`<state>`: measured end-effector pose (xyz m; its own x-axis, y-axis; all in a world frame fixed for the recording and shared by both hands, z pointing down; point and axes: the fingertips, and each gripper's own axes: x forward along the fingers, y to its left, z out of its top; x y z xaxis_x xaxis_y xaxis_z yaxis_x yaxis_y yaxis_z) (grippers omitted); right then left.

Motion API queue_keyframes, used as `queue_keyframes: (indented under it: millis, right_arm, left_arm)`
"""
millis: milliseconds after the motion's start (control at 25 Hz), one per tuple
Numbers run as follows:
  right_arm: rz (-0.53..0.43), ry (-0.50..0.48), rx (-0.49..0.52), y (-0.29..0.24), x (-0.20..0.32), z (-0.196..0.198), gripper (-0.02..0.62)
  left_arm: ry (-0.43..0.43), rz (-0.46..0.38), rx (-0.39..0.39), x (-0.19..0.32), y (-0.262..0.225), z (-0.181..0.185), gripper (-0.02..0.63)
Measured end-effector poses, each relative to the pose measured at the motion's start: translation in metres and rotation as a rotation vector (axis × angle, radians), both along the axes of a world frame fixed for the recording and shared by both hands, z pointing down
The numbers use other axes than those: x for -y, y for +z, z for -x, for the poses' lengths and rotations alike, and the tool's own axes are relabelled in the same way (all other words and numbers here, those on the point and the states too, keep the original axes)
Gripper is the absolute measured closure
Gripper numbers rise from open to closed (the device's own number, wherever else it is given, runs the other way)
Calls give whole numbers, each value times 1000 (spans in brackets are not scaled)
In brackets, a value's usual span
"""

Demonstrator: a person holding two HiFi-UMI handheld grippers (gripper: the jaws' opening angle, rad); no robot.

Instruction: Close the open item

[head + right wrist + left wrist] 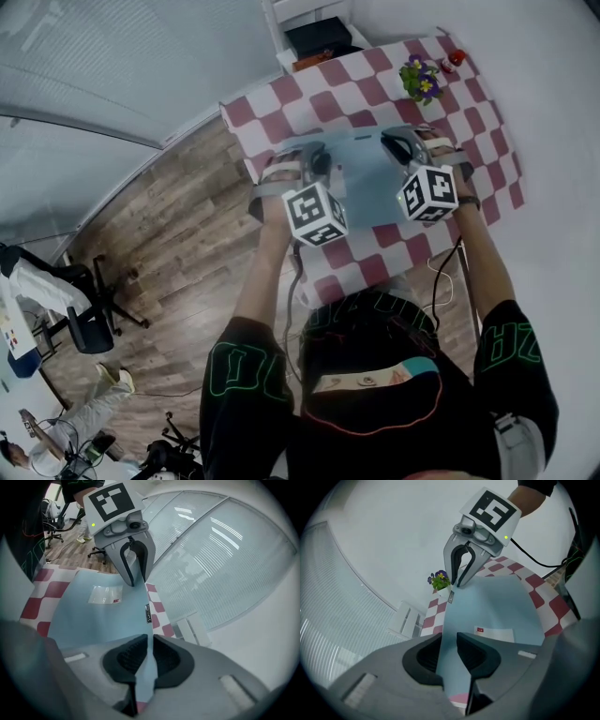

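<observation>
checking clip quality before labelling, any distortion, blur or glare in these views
Head view: strong fisheye, so the checked tablecloth bows at its edges. Left gripper view: a round black vignette; the left gripper near the lens looks soft and the blue folder looks sharper. Right gripper view: bright reflection streaks on the glass wall.

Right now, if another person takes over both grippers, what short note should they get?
Left gripper: jaws a little apart, edge of the blue folder between them; grip looks loose.
Right gripper: jaws shut on the same edge.
Folder lies on the checked table.
Done: edge taken by both grippers.
Left: lower it flat, release; whether it is already shut I cannot tell.
</observation>
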<state>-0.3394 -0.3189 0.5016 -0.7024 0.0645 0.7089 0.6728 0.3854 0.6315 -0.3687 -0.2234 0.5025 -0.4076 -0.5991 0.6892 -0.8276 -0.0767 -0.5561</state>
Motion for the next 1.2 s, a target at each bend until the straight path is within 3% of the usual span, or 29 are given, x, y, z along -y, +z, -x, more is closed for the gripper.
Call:
queue_keyframes:
  millis: [720,800,840,1040,1200]
  right_arm:
    - [72,-62,-175,78,8,34,537]
    - [58,-72,-175,84,9,35,544]
    - [45,-81,-172,87,9,35,592]
    - [60,-95,-138,90,-9,40,592]
    - [67,-97,-129,89,-25,47,592]
  left_arm:
    - [-28,137,-160,10,67,36,460]
    - [-22,160,-166,11,72,38,455]
    - [-17,173,-166,12,74,39,445]
    - [-14,195,-235,12,81,39,437]
    - [-18,205,-233,10,81,43,426]
